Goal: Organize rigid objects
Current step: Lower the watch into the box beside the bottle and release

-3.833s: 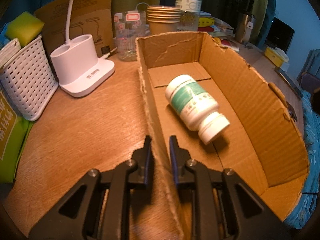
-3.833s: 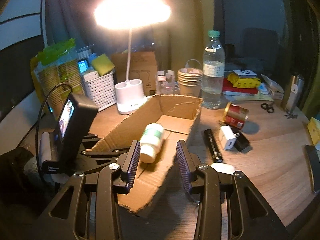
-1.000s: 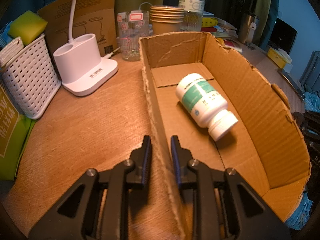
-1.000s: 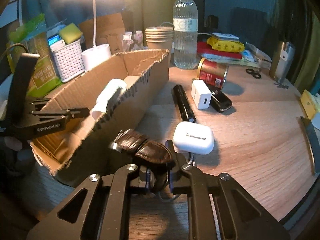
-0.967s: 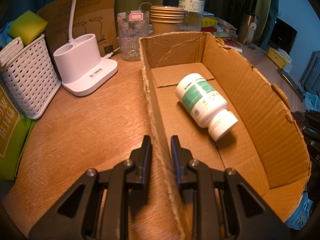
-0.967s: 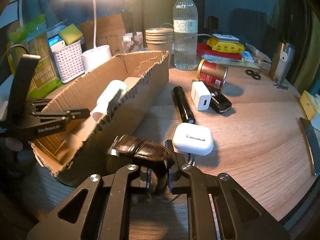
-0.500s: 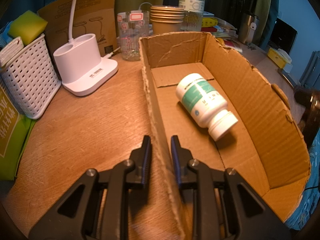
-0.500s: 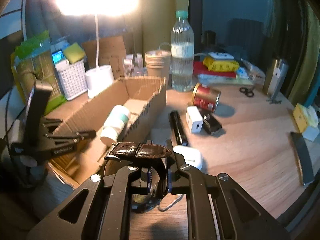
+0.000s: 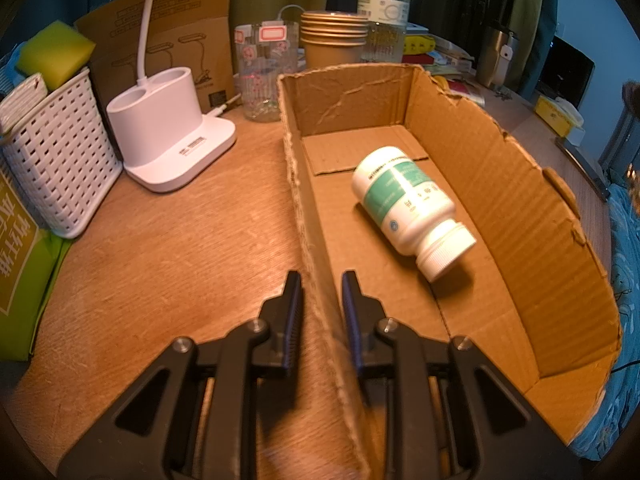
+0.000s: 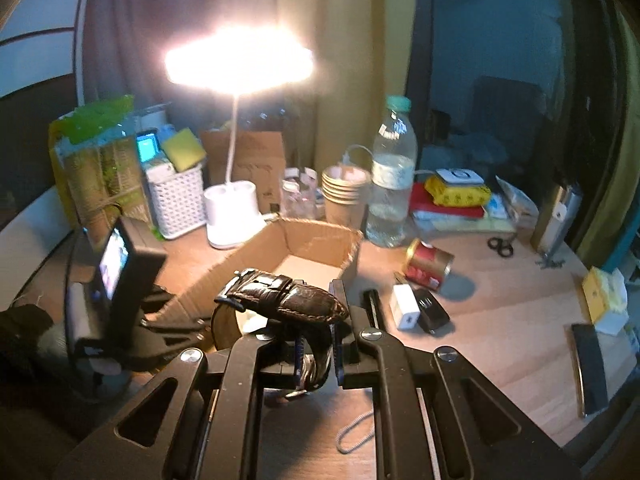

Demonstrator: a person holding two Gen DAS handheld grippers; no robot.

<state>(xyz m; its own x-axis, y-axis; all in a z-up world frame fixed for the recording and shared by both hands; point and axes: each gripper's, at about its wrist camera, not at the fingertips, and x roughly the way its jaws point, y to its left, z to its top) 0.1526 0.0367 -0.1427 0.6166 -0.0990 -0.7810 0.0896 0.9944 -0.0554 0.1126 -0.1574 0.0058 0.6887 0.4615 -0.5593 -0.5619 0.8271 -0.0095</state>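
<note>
A cardboard box (image 9: pixel 500 184) lies open on the wooden desk with a white pill bottle (image 9: pixel 408 204) with a green label on its side inside. My left gripper (image 9: pixel 320 316) is shut on the box's left wall. My right gripper (image 10: pixel 316 354) is shut on a brown leather wristwatch (image 10: pixel 288 294) and holds it up high above the near end of the box (image 10: pixel 320 240). The left gripper and its camera (image 10: pixel 120 280) show at the left in the right wrist view.
Right of the box lie a white charger (image 10: pixel 406 306), a black device (image 10: pixel 430 314), a flashlight (image 10: pixel 372 304) and a red can (image 10: pixel 428 268). Behind the box stand a lit desk lamp (image 10: pixel 232 216), paper cups (image 10: pixel 344 196), a water bottle (image 10: pixel 390 184) and a white basket (image 9: pixel 52 156).
My right gripper has risen well above the desk with the watch and swung left toward the box. The left gripper has kept its hold on the box wall.
</note>
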